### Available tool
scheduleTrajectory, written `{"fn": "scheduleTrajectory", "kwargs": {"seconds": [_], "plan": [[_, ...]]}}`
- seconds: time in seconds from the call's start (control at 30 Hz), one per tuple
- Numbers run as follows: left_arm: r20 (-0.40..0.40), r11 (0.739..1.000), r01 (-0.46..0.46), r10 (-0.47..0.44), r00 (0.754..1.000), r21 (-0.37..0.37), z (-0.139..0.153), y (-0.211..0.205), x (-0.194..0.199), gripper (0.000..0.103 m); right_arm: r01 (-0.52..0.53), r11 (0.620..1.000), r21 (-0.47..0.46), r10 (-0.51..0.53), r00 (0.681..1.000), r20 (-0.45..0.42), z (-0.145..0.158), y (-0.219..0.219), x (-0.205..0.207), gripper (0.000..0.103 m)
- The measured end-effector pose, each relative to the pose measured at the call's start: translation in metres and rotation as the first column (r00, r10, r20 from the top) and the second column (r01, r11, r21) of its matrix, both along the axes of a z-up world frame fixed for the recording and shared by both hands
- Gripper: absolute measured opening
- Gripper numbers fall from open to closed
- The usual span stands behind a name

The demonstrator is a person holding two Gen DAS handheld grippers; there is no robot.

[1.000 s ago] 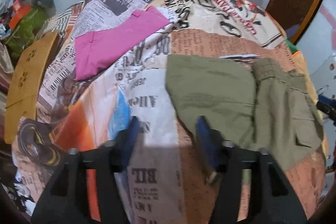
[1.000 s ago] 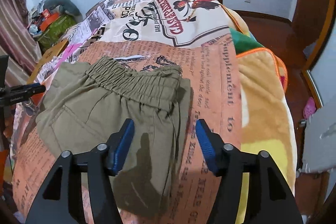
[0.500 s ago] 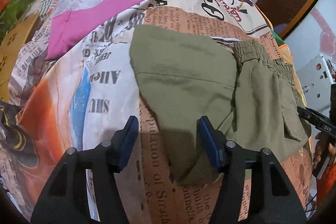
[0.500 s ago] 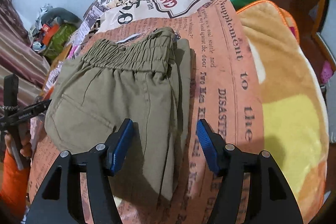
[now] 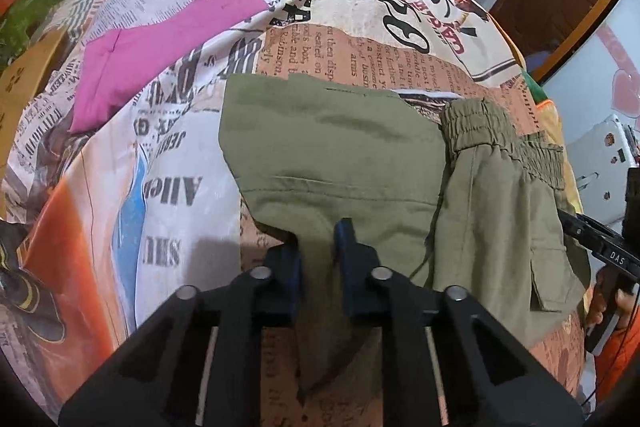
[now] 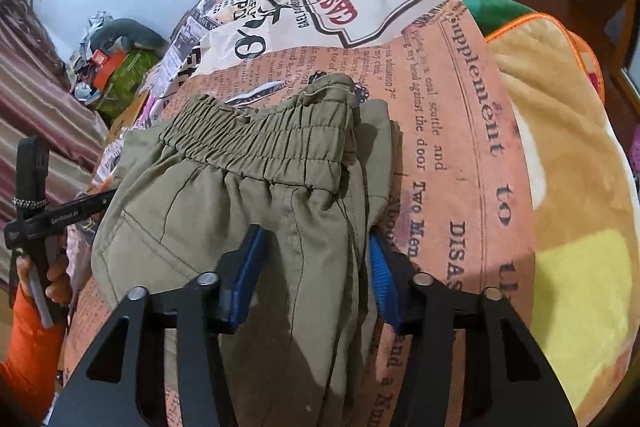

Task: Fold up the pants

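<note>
Olive green pants (image 5: pixel 340 155) lie partly folded on a bed covered with a newspaper-print sheet (image 5: pixel 168 155). The elastic waistband (image 6: pixel 264 143) faces away in the right wrist view. My left gripper (image 5: pixel 318 247) is nearly shut, pinching the near edge of the folded leg part. My right gripper (image 6: pixel 314 259) is open, its blue fingers (image 6: pixel 248 267) straddling the near side edge of the pants (image 6: pixel 224 219) below the waistband.
A pink garment (image 5: pixel 160 39) lies on the far left of the bed. An orange-yellow blanket (image 6: pixel 568 187) covers the bed's right side. Clutter and a green bag (image 6: pixel 124 71) sit by the wall, beside a striped curtain (image 6: pixel 36 99).
Both grippers moved in over the pants. The left gripper closed from wide open onto the folded leg edge. The right gripper moved lower around the side edge, still open.
</note>
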State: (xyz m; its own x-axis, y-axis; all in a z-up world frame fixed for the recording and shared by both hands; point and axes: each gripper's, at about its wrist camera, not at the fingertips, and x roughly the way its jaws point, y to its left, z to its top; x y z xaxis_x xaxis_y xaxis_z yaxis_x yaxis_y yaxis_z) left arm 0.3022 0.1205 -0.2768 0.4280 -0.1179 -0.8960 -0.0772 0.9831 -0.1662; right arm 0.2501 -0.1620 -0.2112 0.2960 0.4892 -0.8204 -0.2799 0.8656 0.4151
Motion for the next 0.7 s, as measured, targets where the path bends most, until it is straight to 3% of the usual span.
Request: {"fn": "scheduleTrajectory", "kwargs": {"seconds": [0.07, 0.27, 0.7], "plan": [[0.007, 1.000, 0.000, 0.000, 1.000, 0.006, 0.002, -0.001, 0.000, 0.008, 0.009, 1.000, -0.006, -0.009, 1.000, 0.014, 0.003, -0.001, 0.000, 0.027], [0.011, 1.000, -0.010, 0.010, 1.000, 0.005, 0.012, 0.001, -0.003, 0.005, -0.002, 1.000, -0.023, 0.004, 0.997, 0.071, 0.019, 0.003, 0.001, 0.011], [0.088, 0.999, -0.007, 0.002, 0.996, 0.049, 0.049, -0.009, -0.024, 0.003, -0.056, 0.997, -0.046, 0.065, 0.978, 0.201, 0.070, 0.028, -0.006, 0.008]]}}
